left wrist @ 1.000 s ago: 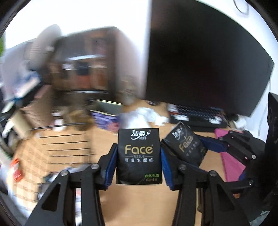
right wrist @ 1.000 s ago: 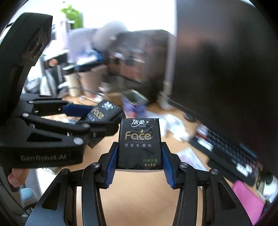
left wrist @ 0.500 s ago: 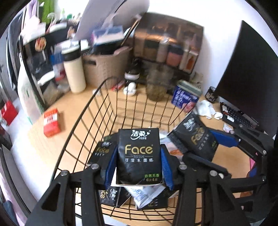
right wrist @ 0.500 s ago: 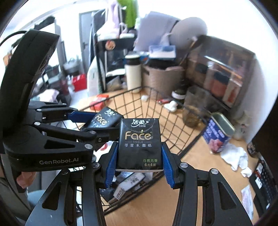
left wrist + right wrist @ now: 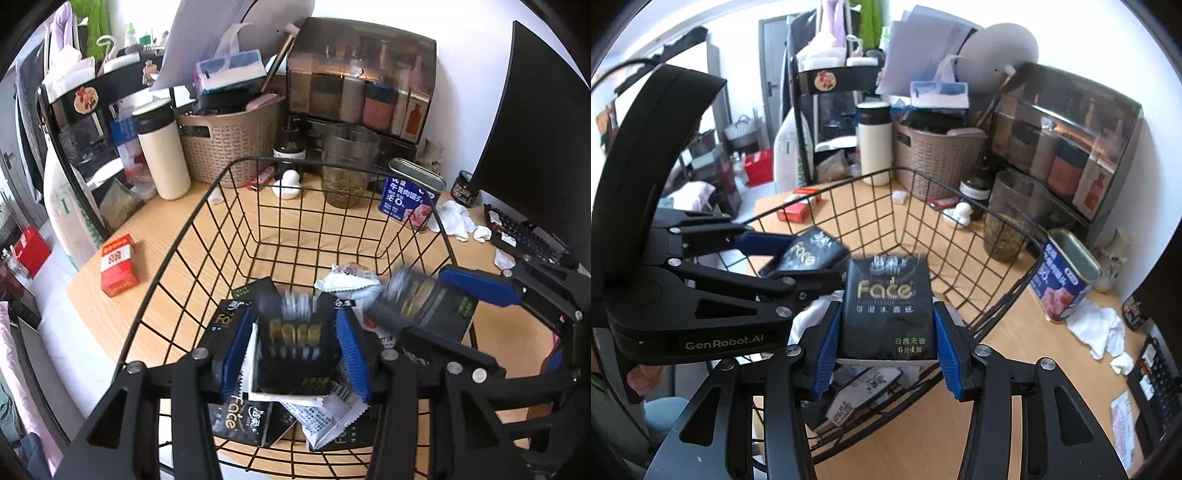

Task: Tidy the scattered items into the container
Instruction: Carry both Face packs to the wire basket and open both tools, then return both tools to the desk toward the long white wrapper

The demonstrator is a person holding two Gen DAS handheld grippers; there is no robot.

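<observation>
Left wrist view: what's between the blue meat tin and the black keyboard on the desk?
Crumpled white tissues lie on the desk between the blue tin and the keyboard; the left wrist view shows it.

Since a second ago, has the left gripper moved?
Yes. The left gripper, with its tissue pack, swung from facing the monitor leftward to above the wire basket.

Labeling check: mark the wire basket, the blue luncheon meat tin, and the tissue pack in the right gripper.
wire basket [image 5: 236, 173], left wrist view, far-left rim wire
blue luncheon meat tin [image 5: 1060, 288], right wrist view, front label
tissue pack [image 5: 886, 314], right wrist view, front face
</observation>
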